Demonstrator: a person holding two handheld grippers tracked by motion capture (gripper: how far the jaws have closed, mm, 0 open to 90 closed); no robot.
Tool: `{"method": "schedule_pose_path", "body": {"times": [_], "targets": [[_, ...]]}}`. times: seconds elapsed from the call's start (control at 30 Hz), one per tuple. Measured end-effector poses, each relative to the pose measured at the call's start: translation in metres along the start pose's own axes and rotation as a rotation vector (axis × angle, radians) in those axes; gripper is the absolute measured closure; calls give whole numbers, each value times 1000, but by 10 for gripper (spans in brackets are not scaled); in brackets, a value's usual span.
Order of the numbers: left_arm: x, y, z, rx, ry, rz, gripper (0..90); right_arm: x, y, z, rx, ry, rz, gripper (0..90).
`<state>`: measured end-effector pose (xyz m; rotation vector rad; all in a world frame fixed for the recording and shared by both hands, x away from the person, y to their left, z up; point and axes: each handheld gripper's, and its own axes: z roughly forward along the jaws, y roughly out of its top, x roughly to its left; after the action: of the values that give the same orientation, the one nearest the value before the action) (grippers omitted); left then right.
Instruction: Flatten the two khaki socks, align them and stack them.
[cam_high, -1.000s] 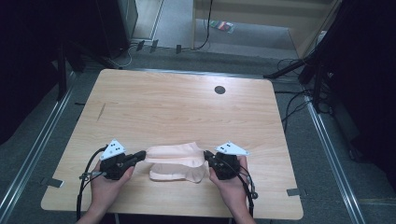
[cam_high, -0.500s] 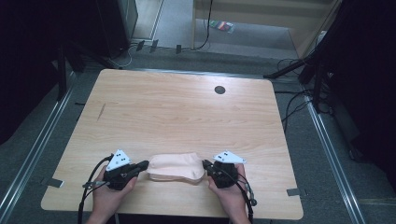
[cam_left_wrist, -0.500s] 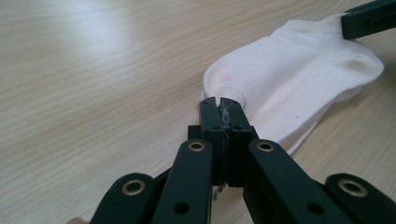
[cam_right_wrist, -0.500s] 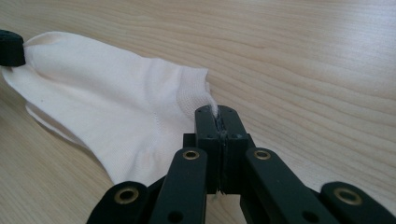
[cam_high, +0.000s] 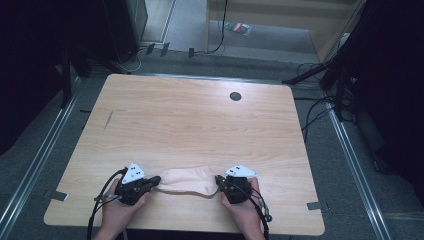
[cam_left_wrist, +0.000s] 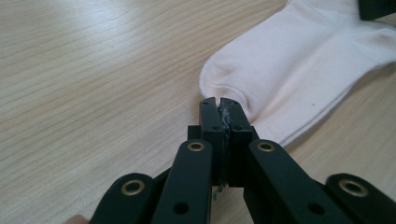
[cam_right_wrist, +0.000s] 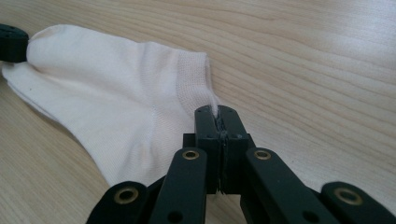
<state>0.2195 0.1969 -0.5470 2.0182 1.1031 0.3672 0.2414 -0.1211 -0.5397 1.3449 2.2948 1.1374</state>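
Observation:
A pale pink-white sock (cam_high: 186, 180) lies flat near the front edge of the wooden table (cam_high: 200, 120), stretched between both grippers. My left gripper (cam_high: 156, 180) is shut on the sock's toe end (cam_left_wrist: 224, 84); in the left gripper view its jaws pinch the fabric edge. My right gripper (cam_high: 218, 180) is shut on the ribbed cuff end (cam_right_wrist: 196, 79). In the right gripper view the sock (cam_right_wrist: 107, 102) spreads away to the left, with the other gripper's tip (cam_right_wrist: 11, 43) at its far end.
A small dark round hole (cam_high: 235, 96) sits in the tabletop at the back right. Cables trail on the grey floor around the table, and metal rails run along both sides. A person's hands hold the grippers at the front edge.
Both grippers have pulled the sock back toward the front edge of the table. The sock, folded and bunched a second ago, now lies flatter and stretched between them.

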Motion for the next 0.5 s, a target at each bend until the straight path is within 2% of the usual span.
{"method": "schedule_pose_path", "body": {"times": [0.17,0.2,0.23,0.27,0.3,0.33,0.37,0.4,0.43,0.47,0.5], "targets": [[1,1,4,-1,10,-2,900,2,-3,1,6,-11,-1,893],[1,1,4,-6,1,-5,900,2,-4,1,3,-7,0,889],[3,1,2,-24,-10,-18,849,1,-5,1,-14,1,6,794],[3,1,2,-24,-10,-18,745,1,-5,1,-14,1,6,794],[4,0,1,-45,-23,-41,653,-1,-5,-1,-49,20,33,582],[7,-2,-4,-81,-37,-72,595,-2,-5,-2,-60,19,34,536],[7,-2,-4,-81,-37,-72,552,-2,-5,-2,-60,19,34,536],[10,-2,-7,-104,-36,-78,498,-3,-5,-6,-85,12,15,433],[11,-2,-8,-110,-36,-90,498,-3,-5,-6,-85,12,15,433],[18,-2,-11,-136,-42,-122,400,-4,-5,-8,-105,3,-1,361],[18,-2,-11,-136,-42,-122,357,-4,-5,-8,-105,3,-1,361]]}}
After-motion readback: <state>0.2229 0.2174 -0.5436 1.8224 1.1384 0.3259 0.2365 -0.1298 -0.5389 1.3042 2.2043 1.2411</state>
